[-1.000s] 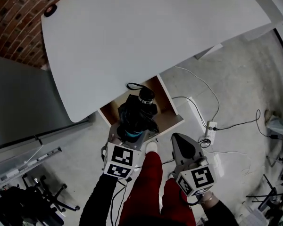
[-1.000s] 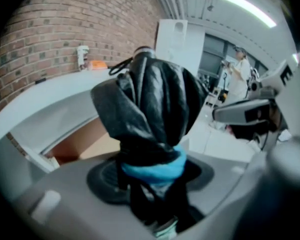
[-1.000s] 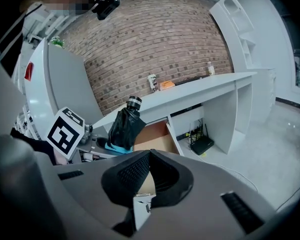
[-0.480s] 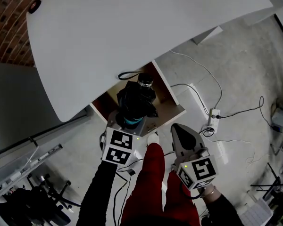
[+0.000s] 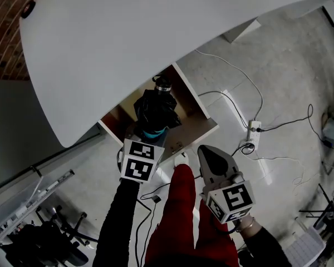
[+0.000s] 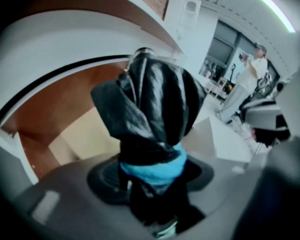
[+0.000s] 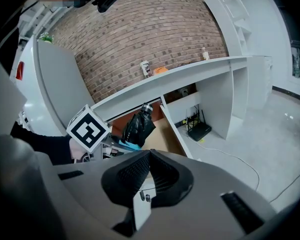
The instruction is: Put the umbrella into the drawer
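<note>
While you are looking steeply down, desk (image 5: 156,32): it is overhanging the back of the drawer, so only the front part is lying open to you.
Drawer (image 5: 188,109): it is standing pulled out, with bare wood showing on either side of the umbrella.
Umbrella (image 5: 154,113): folded and black, it is hanging over the middle of the drawer. No view is showing whether it is touching the drawer's bottom.
Long axis: it is running straight out from the left jaws toward the back of the drawer. The capped end is leading and sitting right at the desk edge.
Left gripper (image 5: 150,138): you are holding it at the drawer's front edge, jaws spread wide and pinching the umbrella's blue-banded near end.
Right gripper (image 5: 210,159): it is hovering outside the drawer, just past the right end of its front panel, jaws pressed together on nothing.
Nearer hand: the left one is carrying the load; the right looks to be waiting near the front panel for closing the drawer.
Coming move: you are probably needing to lay the axis flatter, so the capped end is passing under the desk rather than butting its edge.
Power strip (image 5: 255,133): it is lying on the floor (image 5: 278,82) to the right of the drawer, well apart.
</note>
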`<state>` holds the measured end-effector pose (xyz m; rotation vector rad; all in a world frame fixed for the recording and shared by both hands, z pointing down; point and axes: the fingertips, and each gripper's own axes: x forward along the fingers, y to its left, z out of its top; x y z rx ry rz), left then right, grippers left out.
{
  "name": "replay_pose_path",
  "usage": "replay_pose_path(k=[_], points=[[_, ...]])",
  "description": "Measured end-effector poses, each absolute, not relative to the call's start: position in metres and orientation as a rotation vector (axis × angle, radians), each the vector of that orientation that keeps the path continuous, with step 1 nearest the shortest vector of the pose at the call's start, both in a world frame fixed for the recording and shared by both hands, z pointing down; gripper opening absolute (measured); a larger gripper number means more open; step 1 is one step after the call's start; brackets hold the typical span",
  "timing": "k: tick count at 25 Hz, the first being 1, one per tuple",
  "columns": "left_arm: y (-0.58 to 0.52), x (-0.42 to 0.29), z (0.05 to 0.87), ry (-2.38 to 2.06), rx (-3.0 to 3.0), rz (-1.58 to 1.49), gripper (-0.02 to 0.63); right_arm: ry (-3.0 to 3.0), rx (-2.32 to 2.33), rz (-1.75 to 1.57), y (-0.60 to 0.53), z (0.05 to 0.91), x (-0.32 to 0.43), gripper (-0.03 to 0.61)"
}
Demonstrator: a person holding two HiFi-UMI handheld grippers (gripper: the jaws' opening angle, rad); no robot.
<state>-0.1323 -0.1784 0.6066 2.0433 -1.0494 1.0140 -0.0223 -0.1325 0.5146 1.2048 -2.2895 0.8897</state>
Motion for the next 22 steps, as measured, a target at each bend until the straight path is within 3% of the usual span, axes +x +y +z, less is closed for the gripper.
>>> replay_pose_path(k=[22], points=[[-0.188,-0.141,0.659,-1.083,1.906,1.014,0.255,-2.152,1.072,0.978,-0.153,0.558,-0.053,0.002]])
